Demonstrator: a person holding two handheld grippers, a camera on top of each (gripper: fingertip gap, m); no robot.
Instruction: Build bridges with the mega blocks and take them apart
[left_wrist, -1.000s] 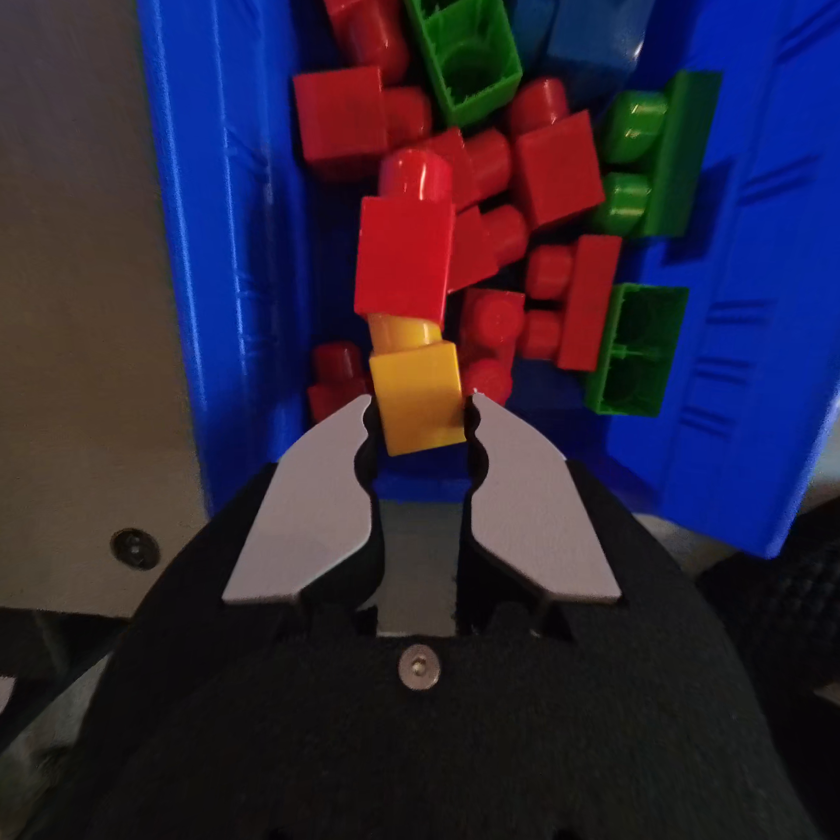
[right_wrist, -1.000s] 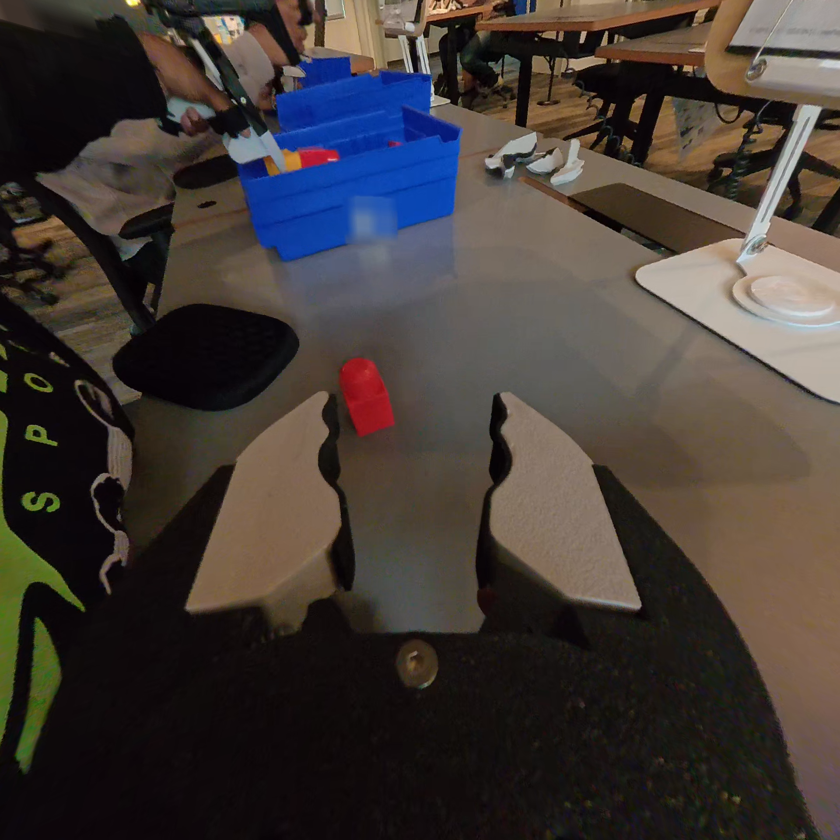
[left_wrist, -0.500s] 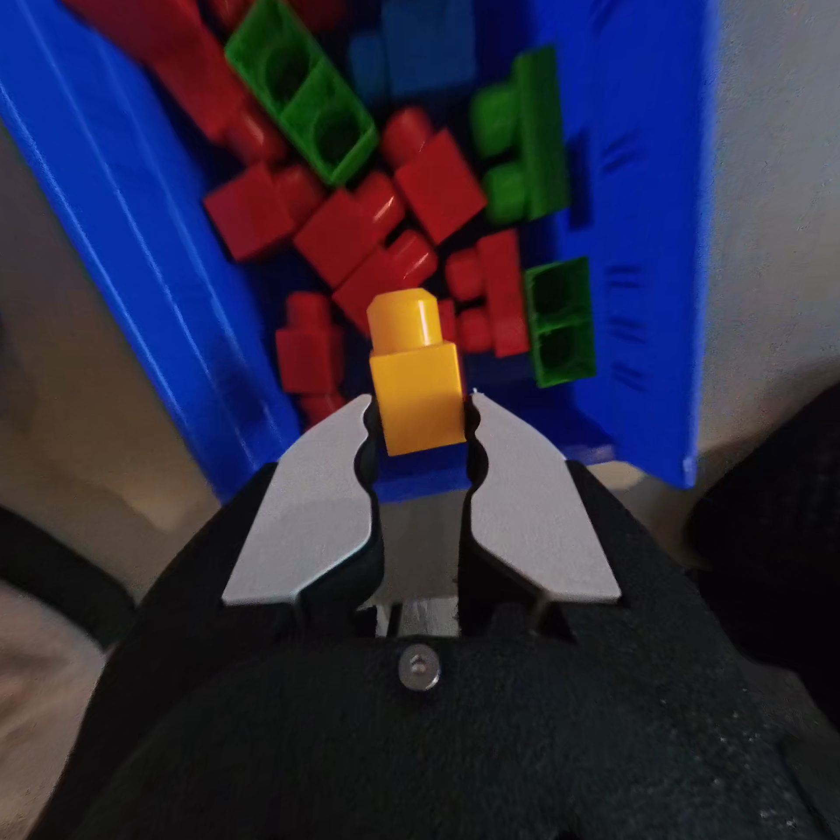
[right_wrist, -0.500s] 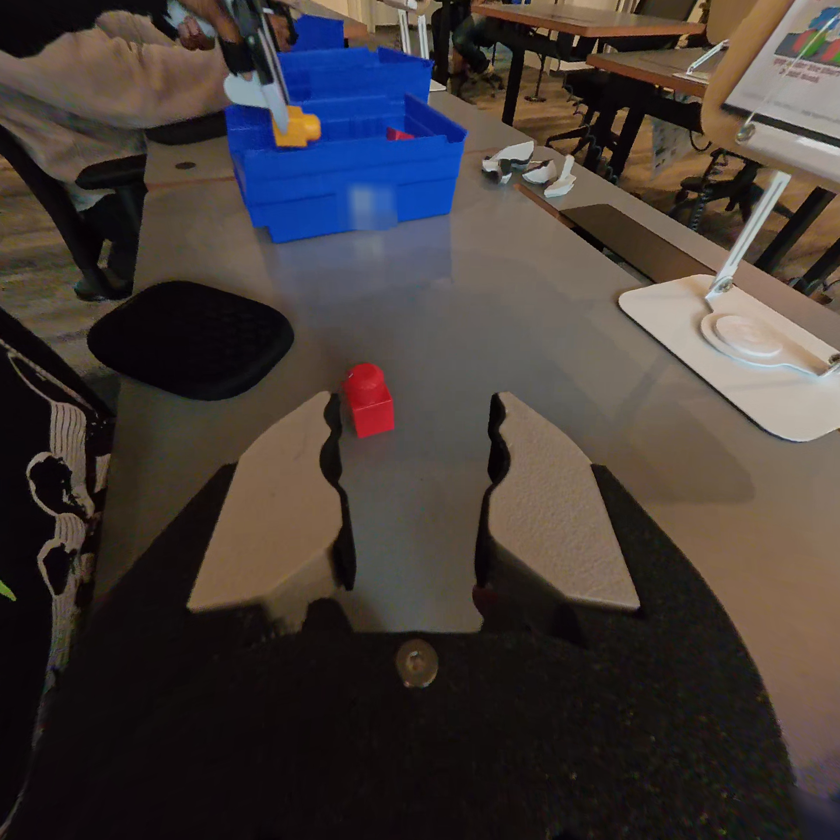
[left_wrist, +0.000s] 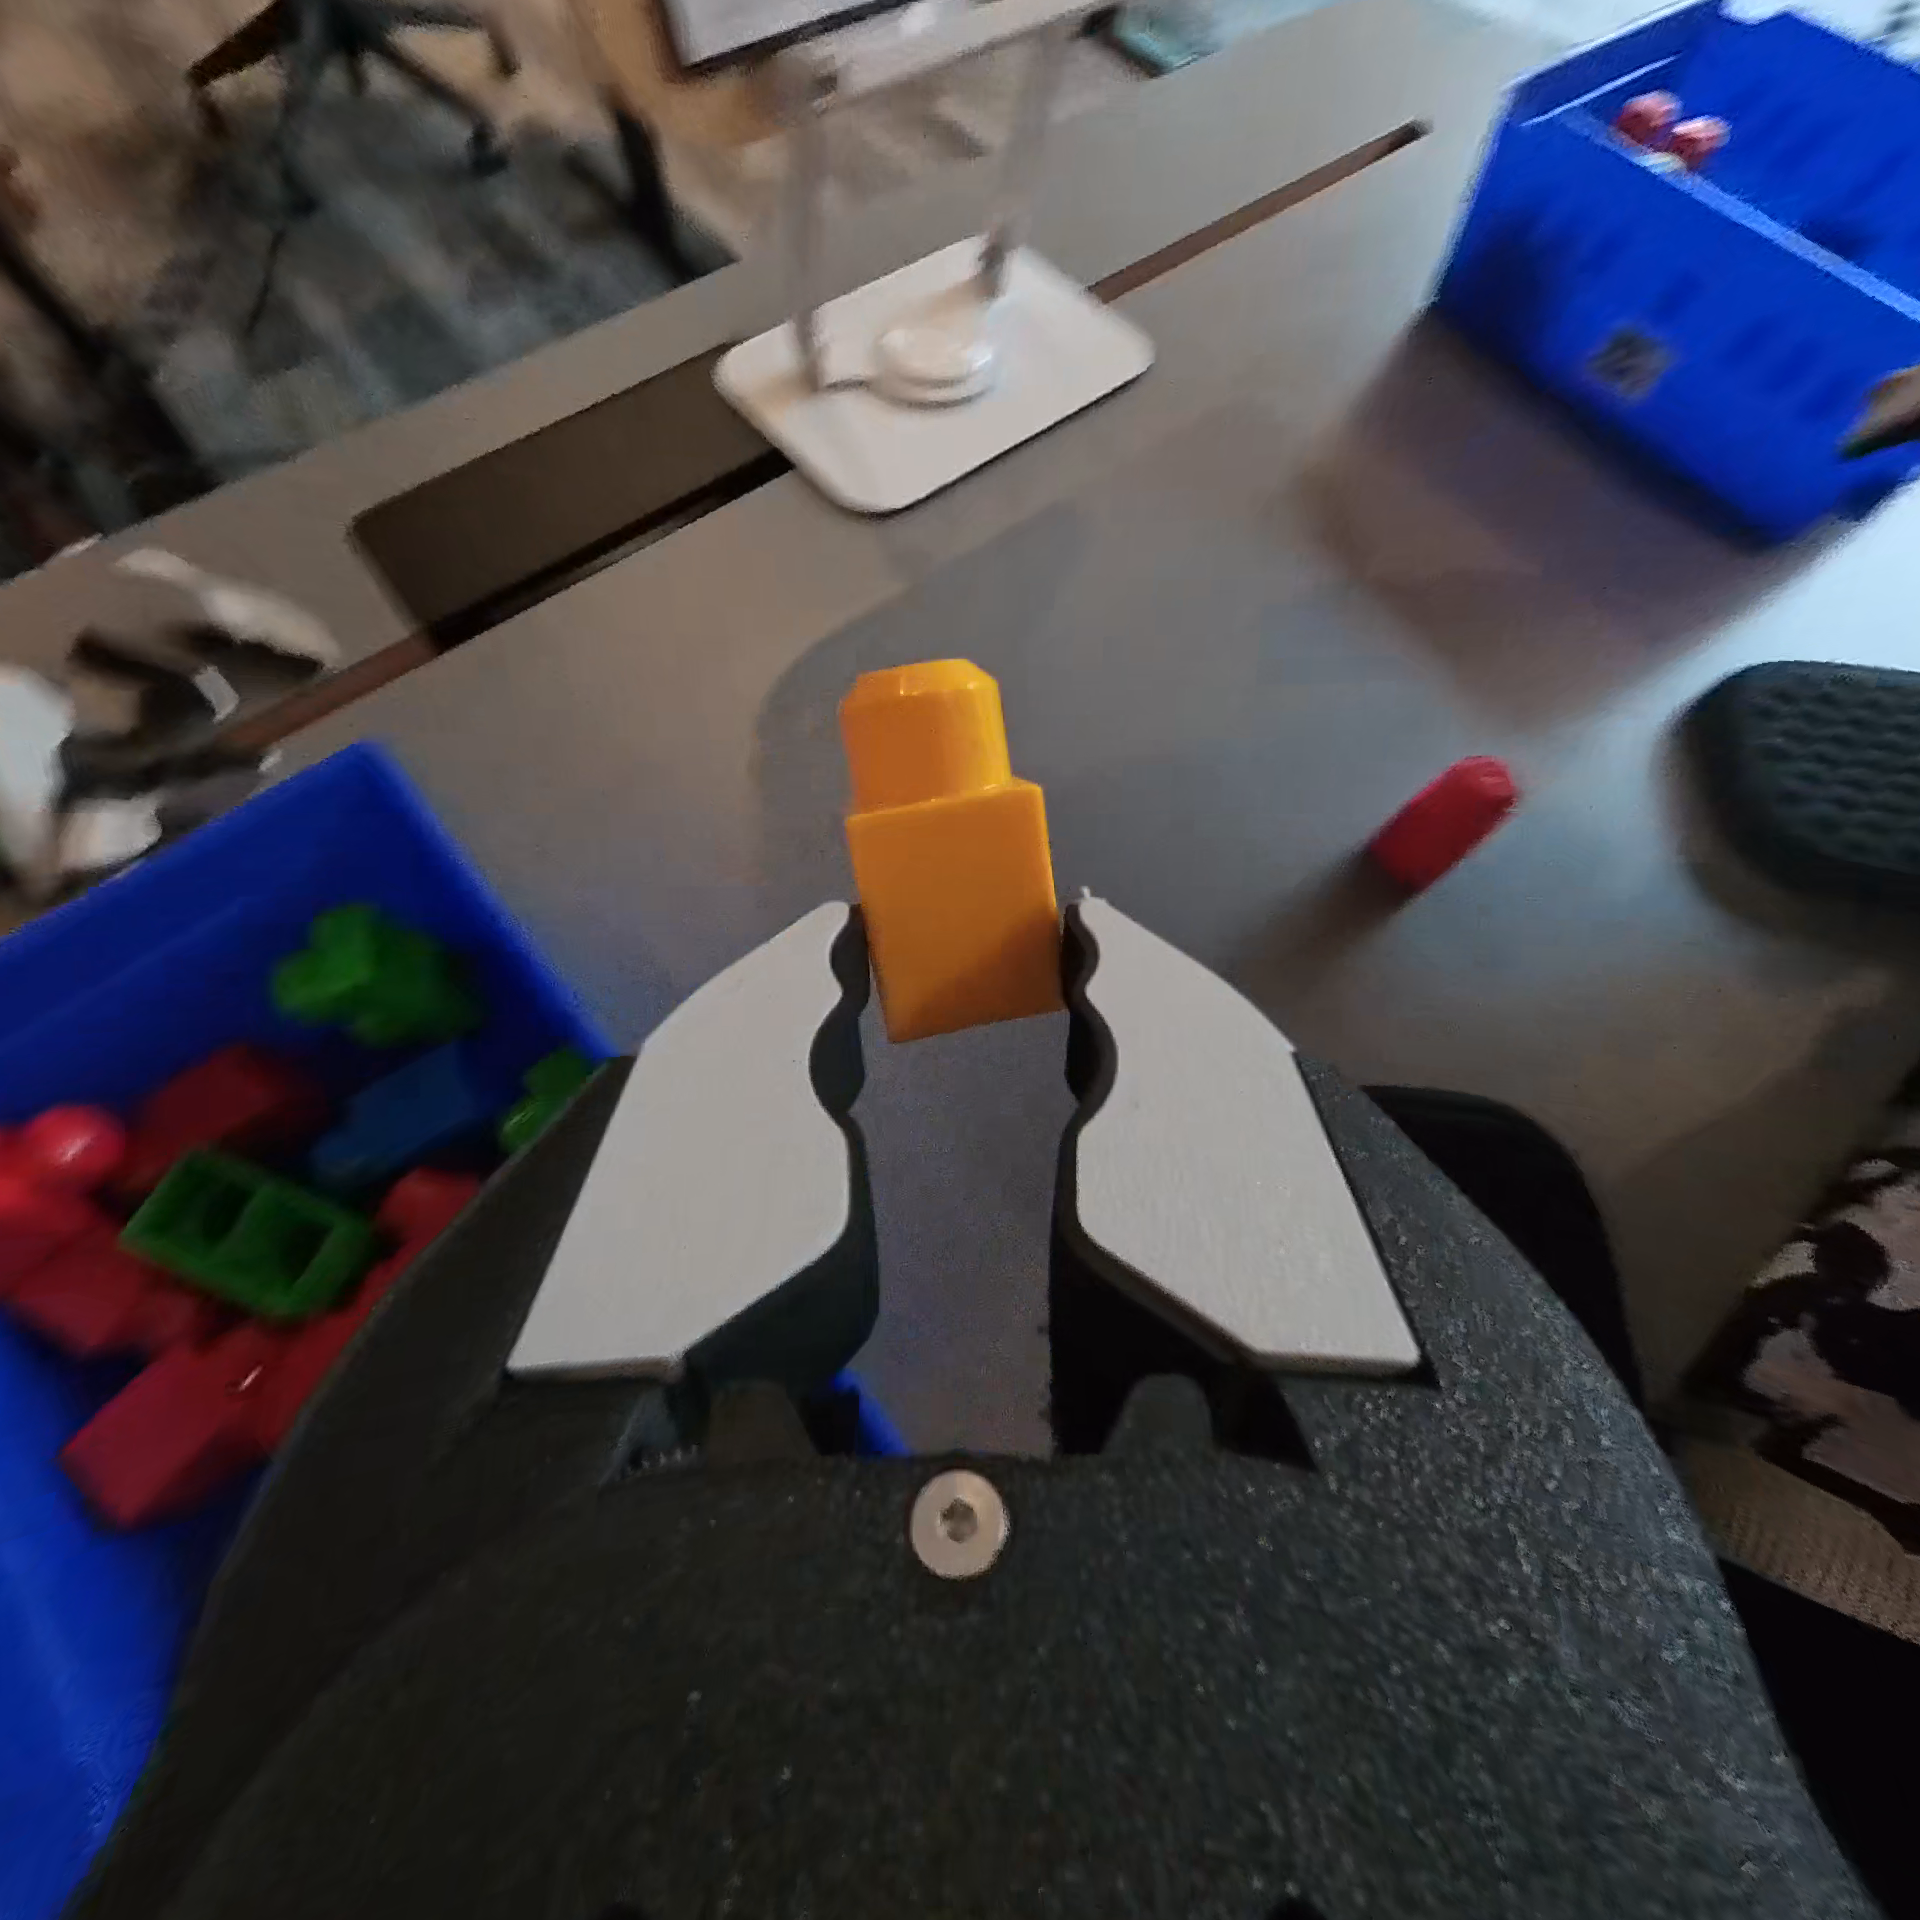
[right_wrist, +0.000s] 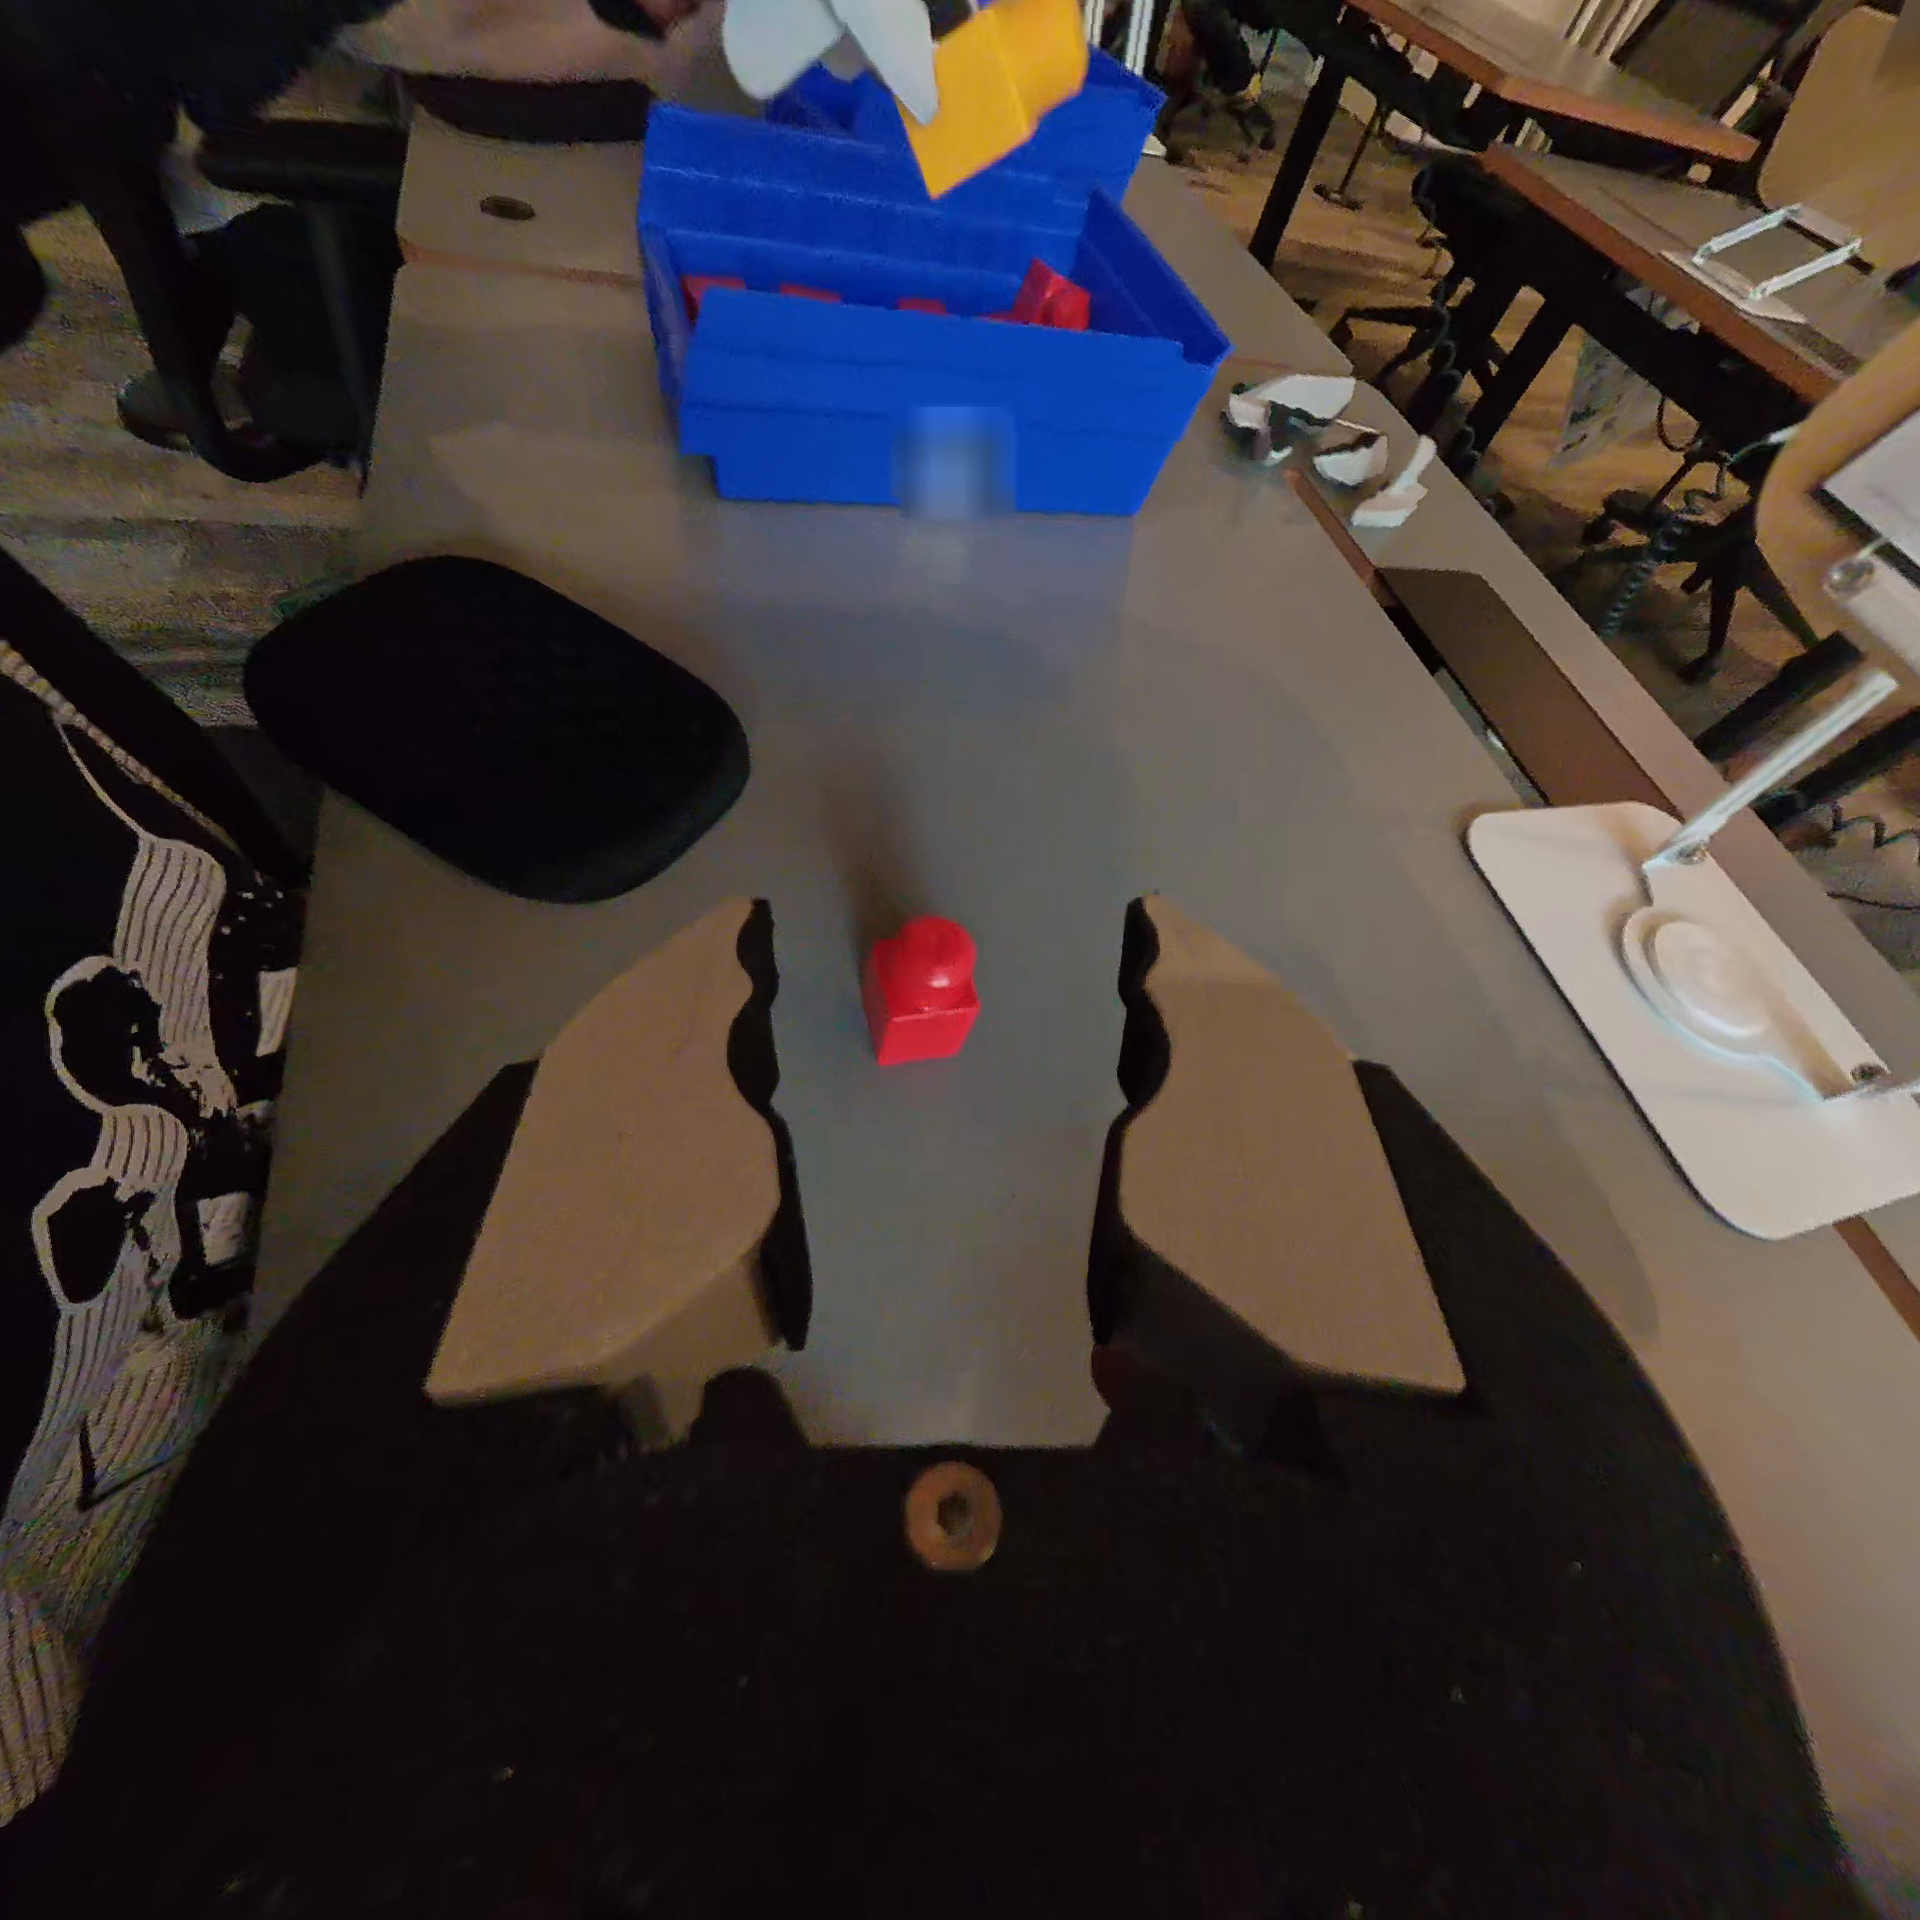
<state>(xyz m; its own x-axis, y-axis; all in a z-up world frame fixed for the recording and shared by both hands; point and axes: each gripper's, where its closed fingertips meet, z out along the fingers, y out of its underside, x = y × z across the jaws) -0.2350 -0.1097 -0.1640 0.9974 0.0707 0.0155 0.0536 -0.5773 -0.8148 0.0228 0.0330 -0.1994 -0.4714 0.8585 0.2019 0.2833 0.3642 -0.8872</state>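
On a grey tabletop (right_wrist: 1039, 727) in an office of desks, the left gripper (left_wrist: 961, 961) grasps a yellow block (left_wrist: 951, 914) in the air at twelve o'clock above the blue bin (right_wrist: 935, 416), while the right gripper (right_wrist: 945, 1029) hovers with fingers spread around an upright red block (right_wrist: 923, 992).

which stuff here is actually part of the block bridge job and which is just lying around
For the job:
- yellow block, shut in the left gripper
- red block on the table
- blue bin of blocks
- right gripper, jaws apart

Lying about:
- black pad
- white stand base
- white scraps
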